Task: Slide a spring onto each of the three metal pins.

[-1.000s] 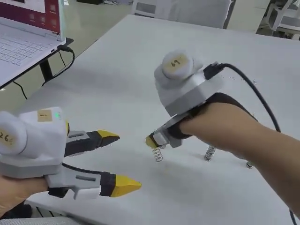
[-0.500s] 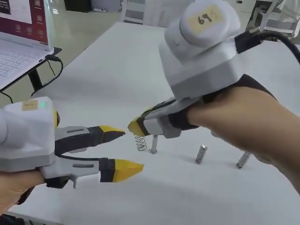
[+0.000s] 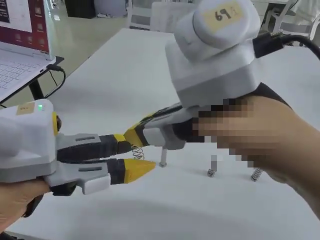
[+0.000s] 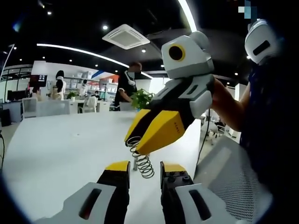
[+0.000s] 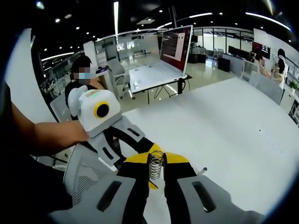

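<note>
Right gripper (image 3: 134, 136), jaws pressed together on the upper end of a spring (image 5: 156, 164), which hangs from the yellow tips just beside a bare pin (image 3: 163, 156) and is not on it. Left gripper (image 4: 145, 169), jaws parted and holding nothing, points at the hanging spring from close by. A second pin (image 3: 212, 169) and a third pin (image 3: 256, 174) stand farther right on the white table (image 3: 125, 75), each ringed by a spring.

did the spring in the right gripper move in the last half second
Yes. In the head view the spring held by the right gripper has gone left, further from the bare pin, toward the left gripper.
</note>
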